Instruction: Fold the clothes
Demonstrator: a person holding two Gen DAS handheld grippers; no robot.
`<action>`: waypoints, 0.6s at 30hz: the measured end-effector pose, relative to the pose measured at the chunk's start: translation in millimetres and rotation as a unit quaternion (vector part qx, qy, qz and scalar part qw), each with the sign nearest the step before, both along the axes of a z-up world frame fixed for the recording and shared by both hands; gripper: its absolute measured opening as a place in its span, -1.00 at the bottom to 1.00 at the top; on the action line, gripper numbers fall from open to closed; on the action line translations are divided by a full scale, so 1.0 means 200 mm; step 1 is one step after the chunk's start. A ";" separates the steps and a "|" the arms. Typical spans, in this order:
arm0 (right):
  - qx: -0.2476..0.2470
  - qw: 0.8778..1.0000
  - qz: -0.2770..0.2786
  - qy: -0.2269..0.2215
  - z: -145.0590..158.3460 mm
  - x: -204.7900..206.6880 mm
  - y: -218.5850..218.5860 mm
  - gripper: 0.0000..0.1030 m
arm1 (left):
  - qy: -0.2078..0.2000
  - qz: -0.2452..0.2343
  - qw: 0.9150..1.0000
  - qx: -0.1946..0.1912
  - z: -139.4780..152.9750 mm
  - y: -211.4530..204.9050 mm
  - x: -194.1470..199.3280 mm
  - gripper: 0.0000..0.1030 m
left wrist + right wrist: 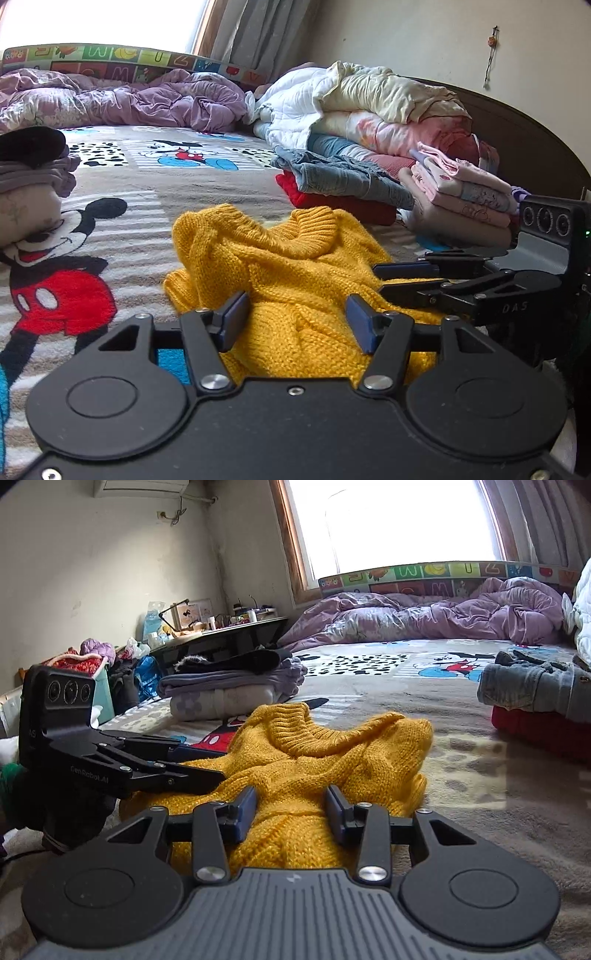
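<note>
A yellow knitted sweater (295,258) lies bunched on the Mickey Mouse blanket (147,192), its ribbed collar standing up toward the far side. My left gripper (297,314) has a thick fold of the knit between its blue pads, and both pads (236,317) press into it. In the right wrist view the same sweater (332,760) bulges between the pads of my right gripper (291,801), pinched at the hem. Each gripper shows in the other's view: the right gripper (382,280) on the sweater's right edge, the left gripper (207,764) on its left edge.
Folded jeans on a red garment (343,177) and a stack of pink children's clothes (461,192) sit to the right, before a heap of bedding (369,107). A purple quilt (147,99) lies at the back. Another folded pile (229,686) stands left, beside a cluttered table (221,627).
</note>
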State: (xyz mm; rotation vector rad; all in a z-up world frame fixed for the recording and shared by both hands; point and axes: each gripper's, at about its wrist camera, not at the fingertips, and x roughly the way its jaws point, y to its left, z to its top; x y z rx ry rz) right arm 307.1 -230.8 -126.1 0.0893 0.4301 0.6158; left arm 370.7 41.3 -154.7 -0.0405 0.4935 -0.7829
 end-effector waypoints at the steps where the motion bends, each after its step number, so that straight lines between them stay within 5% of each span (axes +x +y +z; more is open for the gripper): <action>1: -0.004 1.000 0.000 -0.001 0.00 0.00 0.01 -0.20 | -0.003 -0.001 1.000 0.004 0.01 0.00 -0.01 0.16; 6: 0.015 1.000 0.003 -0.025 0.07 -0.06 -0.03 -0.21 | -0.022 -0.016 1.000 0.010 0.10 0.02 -0.03 0.16; 11: 0.009 0.997 -0.012 -0.080 0.17 -0.07 -0.07 -0.14 | -0.081 0.025 0.996 -0.010 0.18 0.00 -0.03 0.16; 18: 0.012 0.997 -0.035 -0.069 0.14 0.12 -0.07 0.04 | -0.096 0.023 0.995 0.006 0.14 -0.11 0.04 0.16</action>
